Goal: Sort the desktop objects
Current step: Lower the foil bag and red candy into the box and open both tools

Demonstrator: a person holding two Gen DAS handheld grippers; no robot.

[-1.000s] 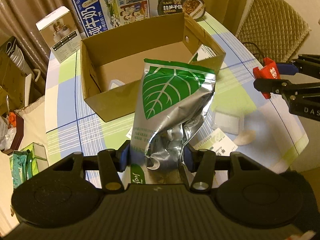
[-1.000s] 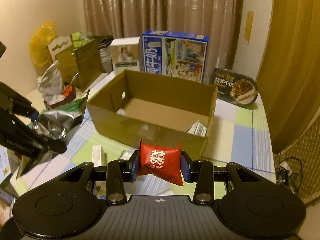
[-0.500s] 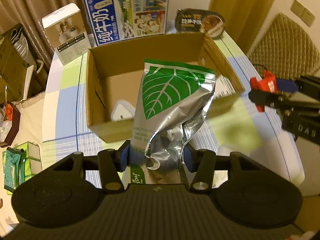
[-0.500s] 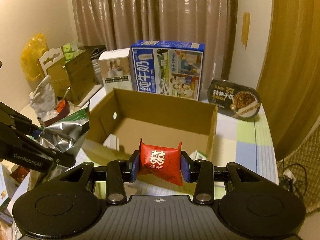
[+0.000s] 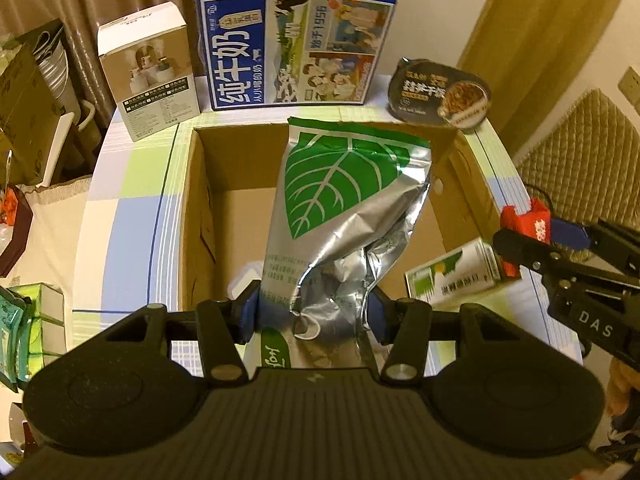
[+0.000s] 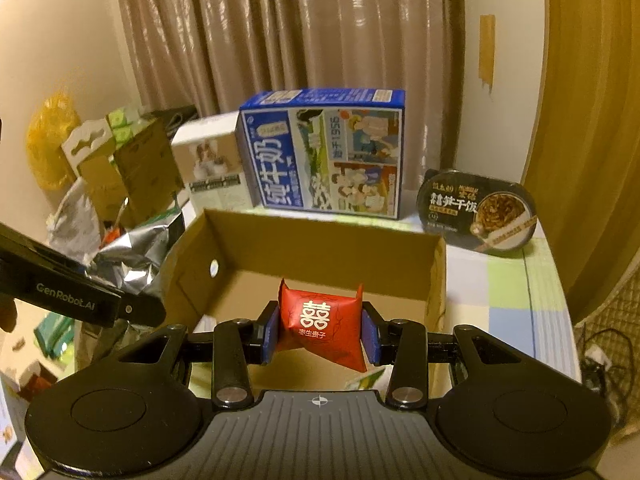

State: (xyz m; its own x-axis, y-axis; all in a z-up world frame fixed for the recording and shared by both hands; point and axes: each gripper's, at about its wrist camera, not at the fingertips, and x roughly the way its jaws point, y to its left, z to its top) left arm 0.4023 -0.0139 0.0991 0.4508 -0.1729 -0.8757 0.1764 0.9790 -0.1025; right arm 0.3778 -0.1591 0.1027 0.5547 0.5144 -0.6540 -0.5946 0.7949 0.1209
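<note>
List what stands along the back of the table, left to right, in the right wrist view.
White product box → blue milk carton box → black instant-rice bowl.

Back of worktop (image 5: 120,184), w/ checked cloth: big blue milk carton box (image 5: 294,44) upright, white product box (image 5: 150,70) just left of it, black instant-rice bowl (image 5: 440,94) to the right, tilted on edge. Beige curtains (image 6: 288,32) behind. Off the left edge: brown cardboard boxes (image 6: 136,168), yellow plastic bag (image 6: 50,144). Quilted chair cushion (image 5: 580,160) at right.
</note>
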